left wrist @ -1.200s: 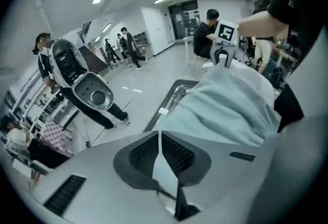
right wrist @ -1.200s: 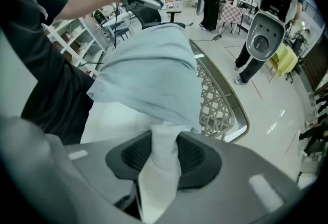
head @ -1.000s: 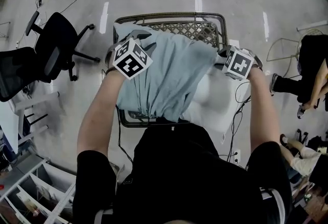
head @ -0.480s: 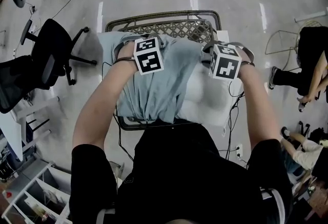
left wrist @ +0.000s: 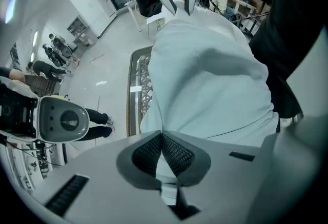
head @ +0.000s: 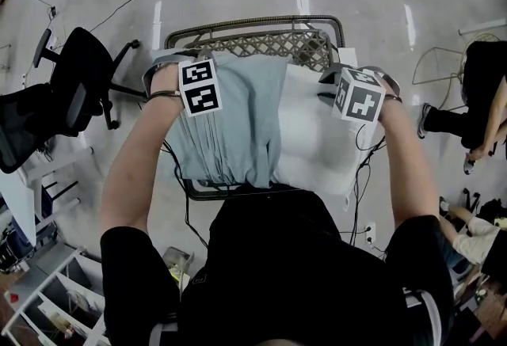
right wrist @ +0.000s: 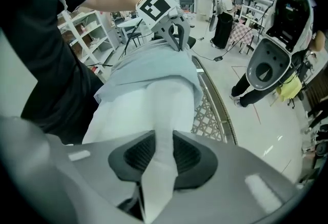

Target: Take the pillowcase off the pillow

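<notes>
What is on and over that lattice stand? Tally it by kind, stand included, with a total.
Pillowcase: 1
Pillow: 1
Lattice stand: 1
Grippers: 2; left gripper has just closed on the pillowcase, right gripper on the pillow
Total: 5

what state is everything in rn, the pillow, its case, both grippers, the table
pillow: right half bare, left half covered
pillowcase: partly off, wrinkled over the pillow's left half
left gripper: shut on the pillowcase
right gripper: jaws have just been closing, pinching a fold of the pillow
table: mostly covered by the pillow
</notes>
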Demonstrator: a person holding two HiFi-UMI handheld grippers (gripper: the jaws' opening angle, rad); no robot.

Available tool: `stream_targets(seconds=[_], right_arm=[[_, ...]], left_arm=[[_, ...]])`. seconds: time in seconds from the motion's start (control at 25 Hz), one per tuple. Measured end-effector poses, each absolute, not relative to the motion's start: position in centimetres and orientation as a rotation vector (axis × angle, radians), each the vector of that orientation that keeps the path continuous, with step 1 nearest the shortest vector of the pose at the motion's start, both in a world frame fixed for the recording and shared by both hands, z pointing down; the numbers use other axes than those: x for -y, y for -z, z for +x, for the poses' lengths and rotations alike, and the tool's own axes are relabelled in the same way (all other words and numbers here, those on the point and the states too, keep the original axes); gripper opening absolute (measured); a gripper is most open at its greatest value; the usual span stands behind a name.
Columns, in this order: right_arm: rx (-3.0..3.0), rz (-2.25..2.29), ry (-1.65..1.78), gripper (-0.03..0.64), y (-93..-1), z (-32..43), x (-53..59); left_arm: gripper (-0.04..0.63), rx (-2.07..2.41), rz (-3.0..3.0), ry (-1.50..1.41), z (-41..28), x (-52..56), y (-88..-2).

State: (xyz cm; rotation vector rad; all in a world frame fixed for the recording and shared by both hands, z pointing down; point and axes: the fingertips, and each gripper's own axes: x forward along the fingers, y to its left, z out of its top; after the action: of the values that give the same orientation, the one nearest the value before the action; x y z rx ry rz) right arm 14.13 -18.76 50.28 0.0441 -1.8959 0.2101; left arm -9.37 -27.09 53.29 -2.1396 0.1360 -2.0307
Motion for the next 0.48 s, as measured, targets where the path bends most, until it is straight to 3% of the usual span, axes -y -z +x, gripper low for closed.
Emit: stream_targets(seconds=[0.16,0.36,0.48], right_arm=[[1.902,0.072,-0.248,0.108,-50.6,14.7,19.2],[1.849,0.110,-0.205,0.167,-52.7,15.1,21.3],[1.874,0.123,-0.238,0.251,-53.6,14.0,22.5]], left_arm=[[0.006,-0.226,-2.212,2.043,-11.4,27.5,-52.9],[0.008,-0.279,-2.273,2.028,-10.8,27.4,-53.8],[0.008,-0.299,-2.313,2.031,-10.4,27.7,-55.1]])
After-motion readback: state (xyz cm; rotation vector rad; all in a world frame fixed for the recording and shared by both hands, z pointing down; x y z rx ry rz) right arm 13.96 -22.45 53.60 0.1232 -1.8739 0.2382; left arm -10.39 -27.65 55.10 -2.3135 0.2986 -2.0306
